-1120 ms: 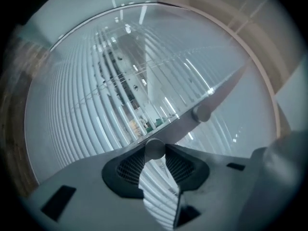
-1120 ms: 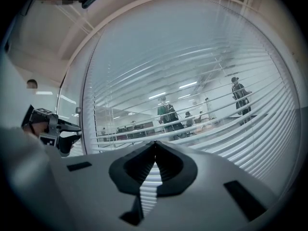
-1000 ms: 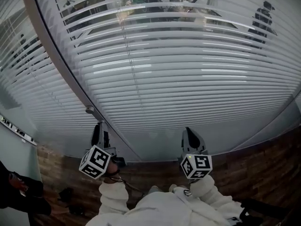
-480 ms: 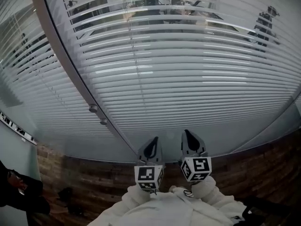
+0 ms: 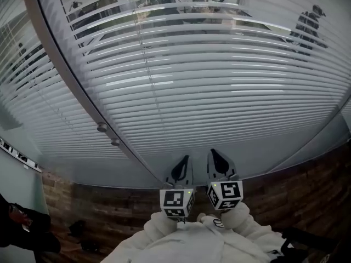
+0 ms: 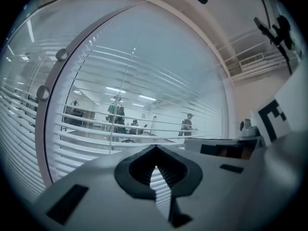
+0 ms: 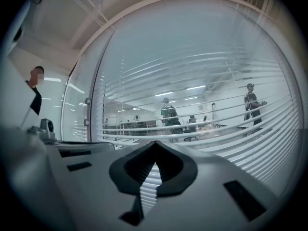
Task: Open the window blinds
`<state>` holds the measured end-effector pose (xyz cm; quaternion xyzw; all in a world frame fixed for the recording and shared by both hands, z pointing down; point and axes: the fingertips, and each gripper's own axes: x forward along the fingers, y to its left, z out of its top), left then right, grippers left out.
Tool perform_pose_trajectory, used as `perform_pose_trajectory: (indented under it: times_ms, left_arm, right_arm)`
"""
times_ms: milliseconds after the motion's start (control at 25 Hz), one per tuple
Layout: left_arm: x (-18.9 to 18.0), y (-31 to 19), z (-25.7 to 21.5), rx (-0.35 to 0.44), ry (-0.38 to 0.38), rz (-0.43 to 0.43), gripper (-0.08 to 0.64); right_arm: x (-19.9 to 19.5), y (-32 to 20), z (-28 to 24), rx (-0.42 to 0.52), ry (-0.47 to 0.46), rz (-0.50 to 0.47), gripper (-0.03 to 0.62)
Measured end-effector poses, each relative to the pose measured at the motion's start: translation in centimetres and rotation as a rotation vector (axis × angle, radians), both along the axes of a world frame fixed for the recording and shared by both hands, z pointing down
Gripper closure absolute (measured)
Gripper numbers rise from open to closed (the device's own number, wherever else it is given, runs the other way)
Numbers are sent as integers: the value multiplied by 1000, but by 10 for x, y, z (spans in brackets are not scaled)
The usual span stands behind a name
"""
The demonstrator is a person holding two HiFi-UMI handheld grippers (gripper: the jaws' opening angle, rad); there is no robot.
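Now, left hand-held gripper [image 5: 185, 161] and right hand-held gripper [image 5: 213, 155], jaws together (empty), facing blinds [image 5: 219, 92]

The blinds [image 5: 219, 92] run off the head view's top and both sides. Behind the slats, a figure in green [image 7: 168, 113] and a standing figure [image 7: 251, 105] are crossed by the slats and too small to tell what they are doing. Two round knobs [image 5: 102, 127] at the blinds' left edge are too small to identify. A dark shape [image 5: 19, 232] in the lower left corner and the white sleeves [image 5: 164, 234] are cut off by the picture's edge.
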<state>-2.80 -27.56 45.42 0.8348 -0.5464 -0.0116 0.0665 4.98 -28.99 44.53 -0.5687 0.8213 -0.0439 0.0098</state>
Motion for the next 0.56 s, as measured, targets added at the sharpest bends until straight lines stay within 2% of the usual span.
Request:
perform_pose_trajectory:
  times_ms: [160, 560]
  left_arm:
    - [1, -5, -9, 20, 11, -1, 560]
    - [11, -2, 3, 17, 9, -13, 560]
  right_arm:
    - [1, -2, 0, -3, -4, 6, 581]
    - [7, -1, 6, 12, -5, -13, 581]
